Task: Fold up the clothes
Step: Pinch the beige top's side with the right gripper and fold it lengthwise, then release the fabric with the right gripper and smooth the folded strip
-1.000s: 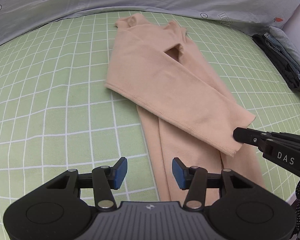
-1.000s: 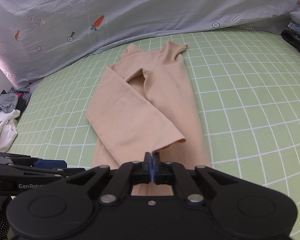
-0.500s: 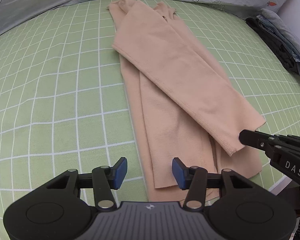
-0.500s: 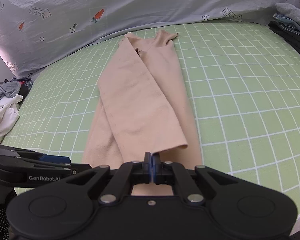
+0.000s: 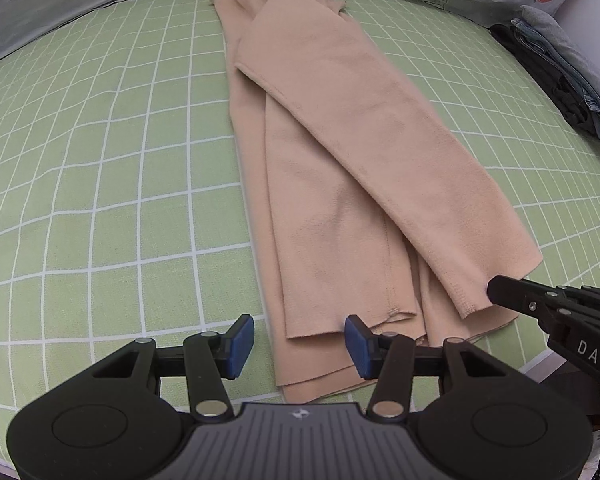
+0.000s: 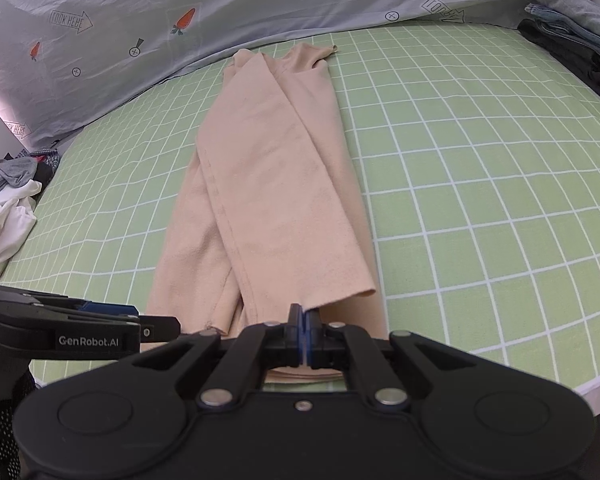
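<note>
step: judged to be the lengthwise fold of the garment (image 5: pixel 332 184), near hem up toward the far neckline; both sides already lay folded in.
left gripper (image 5: pixel 298 340): jaws stood half open, nothing between the blue pads (image 5: pixel 240 338); hovered above the hem's left corner. Best bite would have been all layers at that corner, pads square to the edge.
garment: peach knit, soft matte nap, long narrow strip running away from the cameras down the middle of the bed sheet (image 5: pixel 100 160); stitched seam along the inner flap; top flap lay diagonal, its hemmed end at the right.
right gripper (image 6: pixel 302 318): fingers fully closed, tip at the hem; no cloth visibly pinched. It needed to open before gripping the right corner.
tip: lift both corners together and level, or the thin layers would likely slide apart.
sheet: green, white grid, flat.
right edge: folded dark clothes (image 6: pixel 572 40), stacked.
</note>
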`<state>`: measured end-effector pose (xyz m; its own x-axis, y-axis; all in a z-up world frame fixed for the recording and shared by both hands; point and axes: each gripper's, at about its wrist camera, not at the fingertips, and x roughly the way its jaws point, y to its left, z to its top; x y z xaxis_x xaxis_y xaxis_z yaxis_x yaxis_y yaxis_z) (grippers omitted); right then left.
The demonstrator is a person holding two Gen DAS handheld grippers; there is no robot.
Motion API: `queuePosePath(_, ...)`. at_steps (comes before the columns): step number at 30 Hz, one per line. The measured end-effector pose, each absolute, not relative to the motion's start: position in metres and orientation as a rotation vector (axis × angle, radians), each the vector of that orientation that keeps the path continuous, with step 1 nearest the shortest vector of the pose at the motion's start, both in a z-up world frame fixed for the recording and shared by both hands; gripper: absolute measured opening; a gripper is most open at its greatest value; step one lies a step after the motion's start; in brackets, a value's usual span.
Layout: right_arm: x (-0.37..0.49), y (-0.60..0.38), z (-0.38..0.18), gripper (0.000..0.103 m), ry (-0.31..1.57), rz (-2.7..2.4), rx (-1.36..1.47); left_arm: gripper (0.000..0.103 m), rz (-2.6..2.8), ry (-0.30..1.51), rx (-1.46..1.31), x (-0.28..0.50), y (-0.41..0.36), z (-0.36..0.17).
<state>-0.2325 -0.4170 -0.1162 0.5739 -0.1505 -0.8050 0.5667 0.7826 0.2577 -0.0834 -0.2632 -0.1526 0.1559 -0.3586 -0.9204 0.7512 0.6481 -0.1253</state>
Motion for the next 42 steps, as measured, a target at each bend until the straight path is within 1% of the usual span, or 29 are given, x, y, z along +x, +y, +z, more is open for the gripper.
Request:
queuePosePath(8,-0.239,-0.419,-0.122,0.002,0.898,-0.474,0.586,0.053,-0.816,1.174,0.414,-0.088,-0.266,-0.157)
queuePosePath(10,-0.24,-0.422,-0.12,0.005,0.902,-0.506,0.582,0.053,-0.809,1.17,0.411,-0.087,-0.266,-0.156)
queuePosePath(12,-0.241,-0.423,-0.116,0.011,0.898,-0.532,0.569,0.057,-0.802,1.163,0.407,-0.086,-0.267,-0.154)
queuePosePath(13,-0.242,-0.424,-0.115,0.017,0.895,-0.545,0.562,0.058,-0.8,1.158,0.402,-0.085,-0.267,-0.152)
queuePosePath(15,-0.242,-0.426,-0.113,0.026,0.89,-0.563,0.554,0.059,-0.797,1.152,0.397,-0.083,-0.268,-0.148)
queuePosePath(17,-0.242,-0.427,-0.112,0.027,0.891,-0.576,0.55,0.059,-0.795,1.147,0.395,-0.083,-0.269,-0.145)
queuePosePath(18,-0.242,-0.428,-0.111,0.029,0.89,-0.582,0.545,0.059,-0.793,1.145,0.396,-0.083,-0.269,-0.144)
queuePosePath(21,-0.244,-0.429,-0.103,0.044,0.863,-0.597,0.521,0.06,-0.787,1.141,0.393,-0.081,-0.266,-0.141)
queuePosePath(22,-0.246,-0.429,-0.1,0.046,0.848,-0.601,0.512,0.06,-0.783,1.142,0.389,-0.08,-0.264,-0.14)
queuePosePath(25,-0.244,-0.434,-0.1,0.051,0.829,-0.589,0.52,0.061,-0.772,1.156,0.373,-0.076,-0.262,-0.141)
queuePosePath(32,-0.235,-0.441,-0.123,0.052,0.891,-0.56,0.568,0.062,-0.771,1.191,0.385,-0.077,-0.264,-0.149)
queuePosePath(35,-0.233,-0.442,-0.129,0.056,0.913,-0.546,0.575,0.065,-0.772,1.198,0.399,-0.081,-0.268,-0.154)
queuePosePath(37,-0.231,-0.442,-0.131,0.062,0.924,-0.532,0.571,0.068,-0.772,1.196,0.406,-0.083,-0.272,-0.158)
queuePosePath(39,-0.228,-0.44,-0.131,0.066,0.933,-0.518,0.55,0.072,-0.775,1.19,0.415,-0.087,-0.276,-0.163)
queuePosePath(41,-0.225,-0.438,-0.132,0.074,0.947,-0.503,0.522,0.078,-0.778,1.183,0.424,-0.091,-0.282,-0.167)
queuePosePath(42,-0.223,-0.436,-0.133,0.081,0.956,-0.493,0.506,0.081,-0.779,1.179,0.429,-0.092,-0.283,-0.168)
